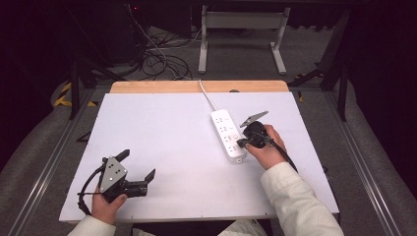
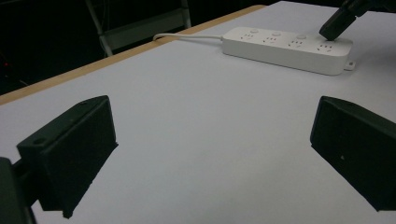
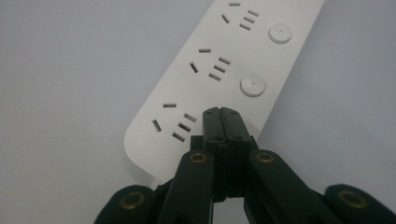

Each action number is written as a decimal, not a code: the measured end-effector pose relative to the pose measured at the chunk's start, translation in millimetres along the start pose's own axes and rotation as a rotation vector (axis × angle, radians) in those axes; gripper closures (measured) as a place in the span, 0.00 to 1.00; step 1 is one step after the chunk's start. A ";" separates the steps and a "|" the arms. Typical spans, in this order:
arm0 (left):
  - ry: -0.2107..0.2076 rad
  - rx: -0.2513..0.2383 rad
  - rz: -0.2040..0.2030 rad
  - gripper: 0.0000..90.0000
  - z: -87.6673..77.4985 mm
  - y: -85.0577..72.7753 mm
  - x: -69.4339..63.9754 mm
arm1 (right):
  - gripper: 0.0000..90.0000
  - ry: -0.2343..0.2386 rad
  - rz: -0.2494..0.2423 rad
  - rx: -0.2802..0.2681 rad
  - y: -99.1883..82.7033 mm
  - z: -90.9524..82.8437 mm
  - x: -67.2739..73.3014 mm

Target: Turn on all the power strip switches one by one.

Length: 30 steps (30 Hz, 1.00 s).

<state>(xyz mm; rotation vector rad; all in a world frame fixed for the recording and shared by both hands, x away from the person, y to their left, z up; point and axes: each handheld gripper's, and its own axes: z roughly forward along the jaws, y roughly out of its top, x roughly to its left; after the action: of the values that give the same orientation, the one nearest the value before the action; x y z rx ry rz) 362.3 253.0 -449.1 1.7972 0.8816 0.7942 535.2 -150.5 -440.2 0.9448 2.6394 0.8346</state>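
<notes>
A white power strip [image 1: 227, 135] lies right of the table's middle, and its cord [image 1: 206, 96] runs off the far edge. In the right gripper view the strip [image 3: 187, 93] shows three-slot sockets and round buttons [image 3: 252, 86]. My right gripper [image 3: 221, 112] is shut with nothing between its jaws. Its tips point down onto the strip's near end, beside the last socket, and cover the spot where that socket's button would sit. From the left gripper view those tips [image 2: 332, 29] rest on the strip [image 2: 285, 49]. My left gripper [image 1: 137, 164] is open over bare table at the front left.
The white table top [image 1: 157, 123] has a wooden strip [image 1: 196, 87] along its far edge. Beyond it are loose cables [image 1: 162, 59] on the floor and a white metal frame [image 1: 241, 29]. Metal rails [image 1: 54, 152] flank the table.
</notes>
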 end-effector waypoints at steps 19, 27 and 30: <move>-0.003 0.004 0.000 0.01 0.5 -0.1 -0.6 | 1.00 -0.001 0.020 -0.025 -4.9 1.2 0.1; -0.003 0.003 -0.001 0.01 0.2 -0.1 -0.4 | 1.00 -0.007 0.022 -0.025 -5.3 1.6 0.8; -0.006 0.005 -0.003 0.01 0.0 -0.1 -0.3 | 1.00 -0.013 0.023 -0.024 -5.3 2.1 1.7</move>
<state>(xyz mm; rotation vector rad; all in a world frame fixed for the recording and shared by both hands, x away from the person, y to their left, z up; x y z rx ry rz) 362.1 252.8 -449.2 1.8015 0.8835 0.7848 532.0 -151.8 -445.0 0.9729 2.6067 0.8609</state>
